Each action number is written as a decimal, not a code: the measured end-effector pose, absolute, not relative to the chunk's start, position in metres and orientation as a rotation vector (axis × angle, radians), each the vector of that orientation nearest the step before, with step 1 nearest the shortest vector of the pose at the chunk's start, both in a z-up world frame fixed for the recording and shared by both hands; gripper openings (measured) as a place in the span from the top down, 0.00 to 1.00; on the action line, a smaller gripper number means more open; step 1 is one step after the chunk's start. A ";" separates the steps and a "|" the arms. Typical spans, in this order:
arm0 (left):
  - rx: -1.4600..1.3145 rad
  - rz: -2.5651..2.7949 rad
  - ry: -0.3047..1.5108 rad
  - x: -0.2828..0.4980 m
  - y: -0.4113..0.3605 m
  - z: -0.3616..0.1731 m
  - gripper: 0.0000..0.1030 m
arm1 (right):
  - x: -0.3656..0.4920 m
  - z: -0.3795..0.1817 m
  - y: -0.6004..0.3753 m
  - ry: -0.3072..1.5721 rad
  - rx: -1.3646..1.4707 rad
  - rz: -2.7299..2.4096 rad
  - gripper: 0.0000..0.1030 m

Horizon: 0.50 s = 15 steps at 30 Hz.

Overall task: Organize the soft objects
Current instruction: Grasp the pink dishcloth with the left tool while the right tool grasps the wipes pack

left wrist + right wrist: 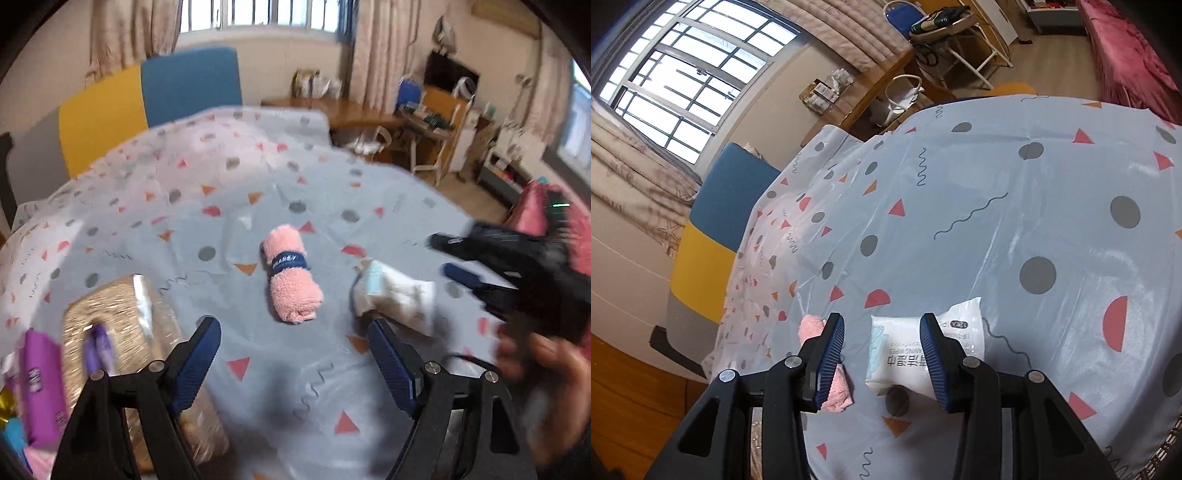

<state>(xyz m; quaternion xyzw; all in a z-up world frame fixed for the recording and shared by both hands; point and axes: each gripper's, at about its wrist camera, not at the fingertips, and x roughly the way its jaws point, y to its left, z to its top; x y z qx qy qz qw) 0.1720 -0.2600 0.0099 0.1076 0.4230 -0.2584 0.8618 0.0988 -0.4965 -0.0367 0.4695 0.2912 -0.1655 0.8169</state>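
Observation:
A rolled pink towel (291, 277) with a dark blue band lies on the patterned tablecloth (258, 369), ahead of my open, empty left gripper (293, 345). A white wet-wipes packet (393, 297) lies to its right. My right gripper (454, 258) comes in from the right, open, blurred, just right of the packet. In the right wrist view the packet (901, 354) lies between and below the open right gripper (882, 336), with the pink towel (812, 326) partly hidden behind the left finger.
A gold glittery box (122, 332) sits at the left with purple packets (40, 387) beside it. Blue and yellow chair backs (147, 99) stand beyond the table. A wooden desk (351, 114) and shelves stand at the right.

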 end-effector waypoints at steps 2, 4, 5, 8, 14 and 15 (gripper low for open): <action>0.216 -0.531 0.943 0.193 -0.270 -0.009 0.20 | 0.100 -0.037 -0.496 0.617 1.008 -0.340 0.58; 0.213 -0.510 0.976 0.210 -0.279 -0.024 0.20 | 0.101 -0.037 -0.496 0.616 1.017 -0.321 0.58; 0.203 -0.494 0.997 0.222 -0.284 -0.032 0.20 | 0.102 -0.038 -0.495 0.620 1.019 -0.314 0.58; 0.155 -0.480 1.064 0.245 -0.293 -0.052 0.22 | 0.107 -0.040 -0.493 0.640 1.025 -0.285 0.58; 0.126 -0.432 1.108 0.270 -0.313 -0.075 0.22 | 0.110 -0.043 -0.491 0.650 1.038 -0.254 0.58; 0.144 -0.430 1.109 0.272 -0.317 -0.078 0.23 | 0.110 -0.043 -0.491 0.652 1.040 -0.251 0.58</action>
